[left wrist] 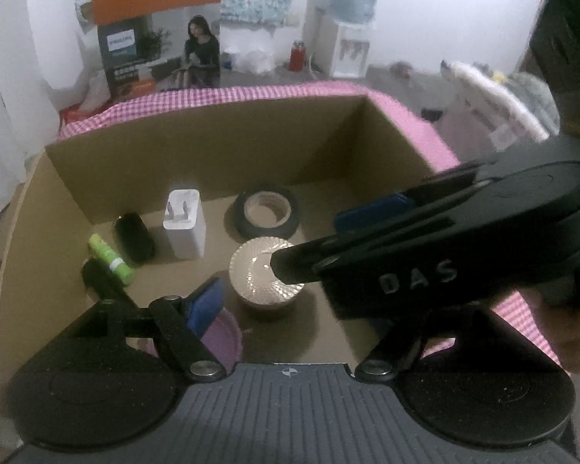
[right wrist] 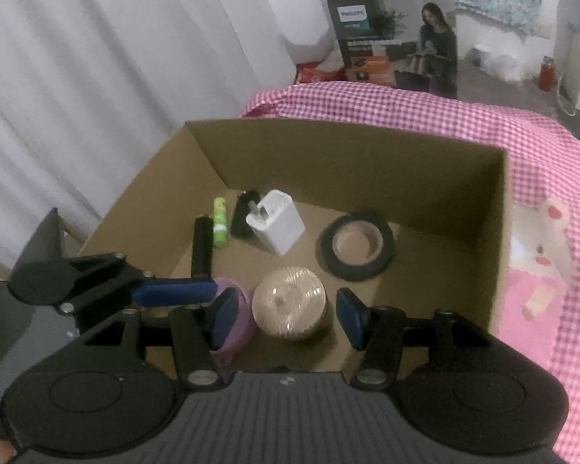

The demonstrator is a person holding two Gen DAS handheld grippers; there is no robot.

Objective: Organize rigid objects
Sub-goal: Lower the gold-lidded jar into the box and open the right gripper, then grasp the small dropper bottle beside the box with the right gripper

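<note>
Pink checked cloth (right wrist: pixel 425 112) covered the bench under a cardboard box (right wrist: pixel 328 147) holding the charger (right wrist: pixel 278 224), tape roll (right wrist: pixel 357 245) and ribbed gold jar (right wrist: pixel 289 301), with the right gripper (right wrist: pixel 286 319), jaws apart, straddling that jar, probably to grab it, and the left gripper's (right wrist: pixel 208 290) jaws open beside a purple lid (right wrist: pixel 237 323).

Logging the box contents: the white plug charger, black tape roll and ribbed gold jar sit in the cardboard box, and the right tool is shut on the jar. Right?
Not quite. In the right wrist view the right tool hangs open above the ribbed gold round jar, gripping nothing. The white plug charger and black tape roll do sit in the brown cardboard box.
</note>
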